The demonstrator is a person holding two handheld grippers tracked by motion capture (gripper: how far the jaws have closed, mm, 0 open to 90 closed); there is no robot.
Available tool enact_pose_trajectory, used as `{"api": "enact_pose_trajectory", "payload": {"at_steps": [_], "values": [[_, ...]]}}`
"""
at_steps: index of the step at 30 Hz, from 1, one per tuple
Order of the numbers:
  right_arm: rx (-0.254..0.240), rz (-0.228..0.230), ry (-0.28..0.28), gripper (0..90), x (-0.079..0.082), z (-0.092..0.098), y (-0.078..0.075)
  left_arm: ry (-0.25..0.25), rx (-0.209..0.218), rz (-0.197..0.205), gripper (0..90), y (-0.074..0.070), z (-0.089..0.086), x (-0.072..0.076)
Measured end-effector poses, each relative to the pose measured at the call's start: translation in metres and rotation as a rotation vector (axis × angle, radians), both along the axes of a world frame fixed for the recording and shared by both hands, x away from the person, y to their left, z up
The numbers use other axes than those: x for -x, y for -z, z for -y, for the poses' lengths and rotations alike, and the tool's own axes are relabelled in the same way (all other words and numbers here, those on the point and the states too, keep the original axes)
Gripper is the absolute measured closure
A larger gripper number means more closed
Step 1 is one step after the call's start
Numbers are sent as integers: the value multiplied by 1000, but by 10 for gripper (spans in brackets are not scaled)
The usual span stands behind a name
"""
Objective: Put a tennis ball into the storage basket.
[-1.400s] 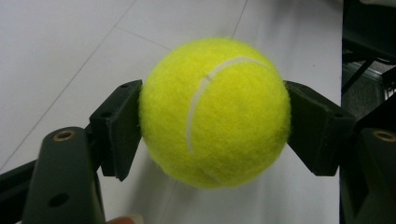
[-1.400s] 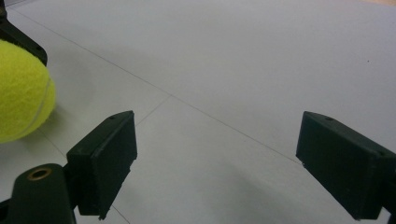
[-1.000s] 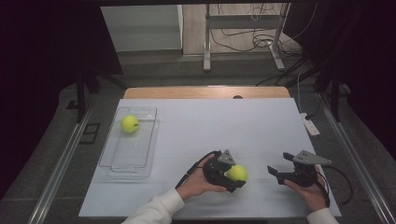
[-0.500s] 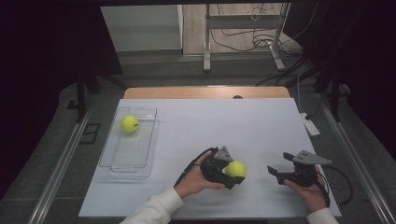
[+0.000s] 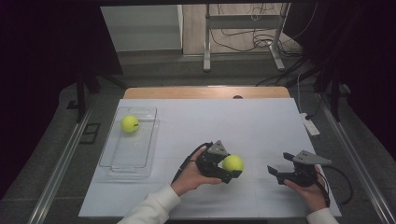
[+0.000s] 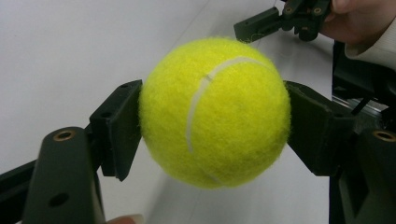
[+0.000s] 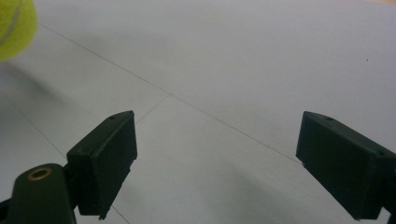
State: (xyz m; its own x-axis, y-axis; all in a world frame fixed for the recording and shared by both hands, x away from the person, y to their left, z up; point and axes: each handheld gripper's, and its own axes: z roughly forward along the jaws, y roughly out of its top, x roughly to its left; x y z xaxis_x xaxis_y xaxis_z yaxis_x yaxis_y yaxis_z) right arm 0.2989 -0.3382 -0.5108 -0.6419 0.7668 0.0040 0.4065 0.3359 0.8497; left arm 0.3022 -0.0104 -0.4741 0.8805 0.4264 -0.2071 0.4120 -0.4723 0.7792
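Observation:
A yellow tennis ball (image 6: 215,112) sits between the two black jaws of my left gripper (image 6: 212,130), which is shut on it. In the high view this ball (image 5: 232,163) is near the table's front middle, with the left gripper (image 5: 232,170) lying on its side in the person's hand. To its right my right gripper (image 5: 280,164) stands open with nothing between its jaws. In the right gripper view that gripper (image 7: 217,163) points at bare white table, and the held ball (image 7: 11,25) shows at the top left. A second tennis ball (image 5: 130,123) rests in a clear tray (image 5: 122,163).
The clear tray stands at the table's left side, its near half without anything in it. White sheeting (image 5: 243,121) covers the table, and a wooden edge (image 5: 201,92) shows at the back. A white power strip (image 5: 310,126) lies at the right edge.
The left gripper has shifted slightly left and away from the front edge with the ball in it. The right gripper has stayed in place.

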Motion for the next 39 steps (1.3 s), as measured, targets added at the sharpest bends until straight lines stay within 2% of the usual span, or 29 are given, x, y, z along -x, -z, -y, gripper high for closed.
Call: {"api": "enact_pose_trajectory", "payload": {"at_steps": [39], "values": [[-2,3,4,127,0,1,0,-110,107,65,266,-34,-46,-11]]}}
